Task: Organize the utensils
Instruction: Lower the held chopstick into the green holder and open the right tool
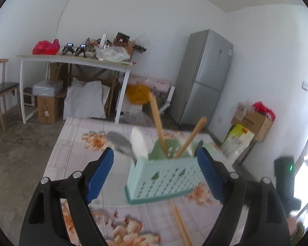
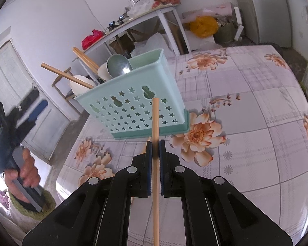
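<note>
A pale green utensil basket [image 2: 133, 106], perforated with star-shaped holes, is shown standing upright on the bench [image 2: 246, 106], which is covered by a floral cloth. Inside the basket are seen two wooden chopsticks [image 2: 65, 75] leaning toward its left end, a metal spoon [image 2: 119, 65] and white spoons [image 2: 80, 86] (their handles are hidden by the basket wall).

The right gripper [image 2: 155, 143] is shown clenched on a single wooden chopstick [image 2: 155, 119], which is held between the blue fingers [image 2: 148, 149]; its tip is seen in front of the basket's near wall, and whether it touches the wall cannot be told. A further chopstick [image 1: 181, 223] is seen lying on the cloth just before the basket.

The left gripper [image 1: 156, 164] is shown released, its fingers [image 1: 98, 176] spread wide to either side of the basket and holding nothing. In the right wrist view it is seen at the left edge, gripped by a hand [image 2: 23, 171].
</note>
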The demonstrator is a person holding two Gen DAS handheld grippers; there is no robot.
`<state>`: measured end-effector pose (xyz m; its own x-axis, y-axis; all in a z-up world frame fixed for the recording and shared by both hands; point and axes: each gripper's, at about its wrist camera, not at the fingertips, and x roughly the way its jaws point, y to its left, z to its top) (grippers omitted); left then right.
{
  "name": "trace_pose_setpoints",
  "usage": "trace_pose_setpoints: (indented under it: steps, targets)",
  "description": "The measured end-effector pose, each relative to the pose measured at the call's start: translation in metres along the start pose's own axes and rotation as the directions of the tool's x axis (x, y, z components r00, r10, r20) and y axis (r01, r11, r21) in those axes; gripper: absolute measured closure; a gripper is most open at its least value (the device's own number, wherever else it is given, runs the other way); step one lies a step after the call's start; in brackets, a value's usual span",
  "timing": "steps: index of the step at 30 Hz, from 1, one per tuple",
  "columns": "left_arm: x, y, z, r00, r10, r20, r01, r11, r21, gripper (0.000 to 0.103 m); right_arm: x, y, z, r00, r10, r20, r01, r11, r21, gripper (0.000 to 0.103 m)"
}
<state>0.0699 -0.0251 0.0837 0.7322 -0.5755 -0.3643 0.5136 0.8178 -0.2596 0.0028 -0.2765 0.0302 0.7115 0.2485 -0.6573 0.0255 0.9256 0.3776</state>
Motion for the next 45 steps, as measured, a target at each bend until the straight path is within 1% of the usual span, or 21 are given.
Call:
trace_pose_setpoints:
  steps: [5,13,17,20,24,26,27,28,29,32,33,35,37,42,45]
  targets:
    - [-0.003,0.008,-0.017,0.998,0.03,-0.052,-0.029,0.999,0.015,0.019,-0.007,0.008,0.005,1.0,-0.001,0.027,0.002,1.0,-0.02,0.098]
    - [0.001,0.018,-0.043,0.99,0.053,-0.134,-0.054,0.999,-0.004,0.017,-0.023,0.032,0.022,0.996,0.021,0.089,-0.013,0.996,-0.086,0.098]
    - [0.007,0.018,-0.055,0.984,0.061,-0.168,-0.062,0.998,-0.005,0.016,-0.032,0.047,0.038,0.989,0.049,0.138,-0.031,0.991,-0.129,0.098]
    - [0.011,0.02,-0.059,0.981,0.07,-0.183,-0.072,0.997,-0.003,0.016,-0.038,0.06,0.053,0.98,0.077,0.182,-0.046,0.985,-0.168,0.098]
    - [0.017,0.025,-0.064,0.976,0.082,-0.201,-0.085,0.996,-0.01,0.016,-0.046,0.077,0.078,0.961,0.128,0.245,-0.073,0.973,-0.22,0.098]
    - [0.02,0.027,-0.066,0.973,0.086,-0.214,-0.092,0.996,-0.019,0.016,-0.051,0.086,0.092,0.947,0.161,0.279,-0.09,0.964,-0.251,0.098]
    - [0.021,0.028,-0.066,0.972,0.087,-0.22,-0.094,0.995,-0.022,0.016,-0.053,0.091,0.101,0.936,0.184,0.299,-0.102,0.958,-0.269,0.098]
    - [0.023,0.029,-0.068,0.97,0.088,-0.227,-0.097,0.995,-0.027,0.015,-0.054,0.093,0.105,0.931,0.197,0.308,-0.109,0.954,-0.28,0.098]
    - [0.025,0.03,-0.068,0.968,0.09,-0.233,-0.1,0.995,-0.029,0.015,-0.056,0.099,0.115,0.918,0.228,0.324,-0.128,0.945,-0.302,0.098]
    - [0.027,0.033,-0.07,0.965,0.097,-0.244,-0.108,0.994,-0.034,0.015,-0.054,0.108,0.133,0.893,0.297,0.338,-0.176,0.922,-0.344,0.098]
    - [0.028,0.034,-0.07,0.964,0.098,-0.246,-0.111,0.993,-0.037,0.015,-0.052,0.112,0.138,0.887,0.31,0.344,-0.181,0.916,-0.358,0.098]
    - [0.029,0.036,-0.07,0.963,0.102,-0.248,-0.116,0.992,-0.045,0.015,-0.045,0.12,0.148,0.879,0.322,0.351,-0.176,0.904,-0.39,0.098]
    - [0.029,0.037,-0.071,0.963,0.106,-0.249,-0.122,0.991,-0.05,0.015,-0.036,0.124,0.16,0.873,0.343,0.346,-0.19,0.894,-0.406,0.098]
    - [0.029,0.038,-0.071,0.962,0.117,-0.247,-0.132,0.99,-0.043,0.014,-0.023,0.133,0.171,0.862,0.364,0.352,-0.188,0.876,-0.445,0.098]
    - [0.029,0.039,-0.072,0.961,0.12,-0.251,-0.135,0.99,-0.044,0.014,-0.019,0.137,0.178,0.848,0.385,0.364,-0.194,0.865,-0.462,0.098]
